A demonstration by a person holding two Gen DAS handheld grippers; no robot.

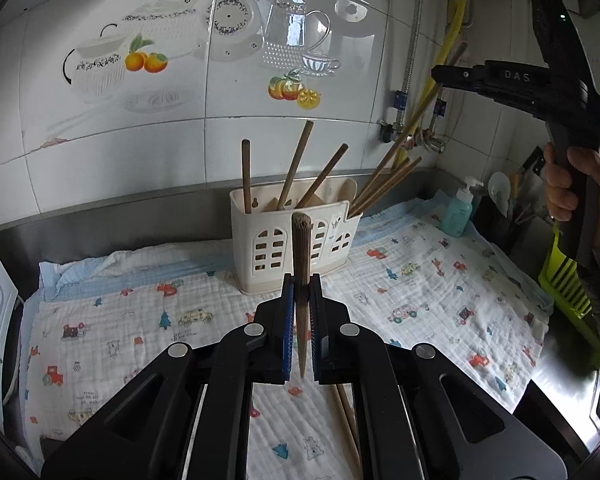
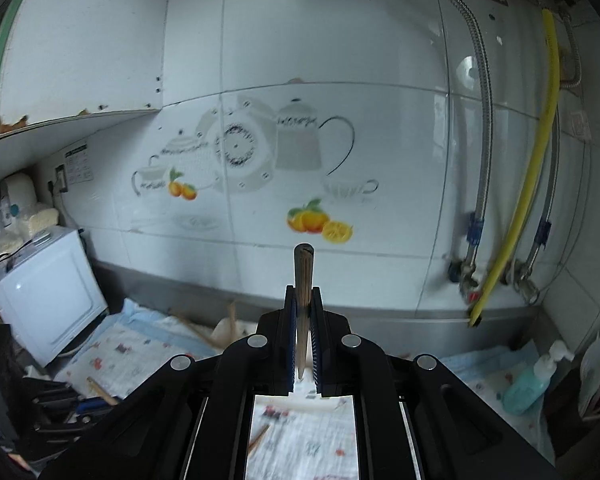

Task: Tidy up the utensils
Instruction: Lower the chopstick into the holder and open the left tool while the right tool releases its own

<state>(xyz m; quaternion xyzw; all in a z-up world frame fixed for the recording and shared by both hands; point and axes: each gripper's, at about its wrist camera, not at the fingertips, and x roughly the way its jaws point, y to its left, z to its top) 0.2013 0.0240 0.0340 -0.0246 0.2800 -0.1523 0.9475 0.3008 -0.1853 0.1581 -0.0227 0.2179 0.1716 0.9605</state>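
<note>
Chopsticks are being gathered into the cream holder (image 1: 296,236), one clamped in each gripper.

A brown chopstick (image 1: 301,264) is being held upright by the left gripper (image 1: 301,292), jaws closed on it, with the holder just beyond its tips. Another chopstick (image 2: 303,280) is being pinched by the right gripper (image 2: 302,304), raised toward the tiled wall. Several sticks are already standing in the holder; at least two loose chopsticks (image 1: 346,420) are lying on the printed cloth (image 1: 420,280) beneath the left gripper.

Soft cool daylight, window glare on glossy wall tiles (image 1: 284,32), fisheye-bent dark edges, right view motion-blurred
</note>
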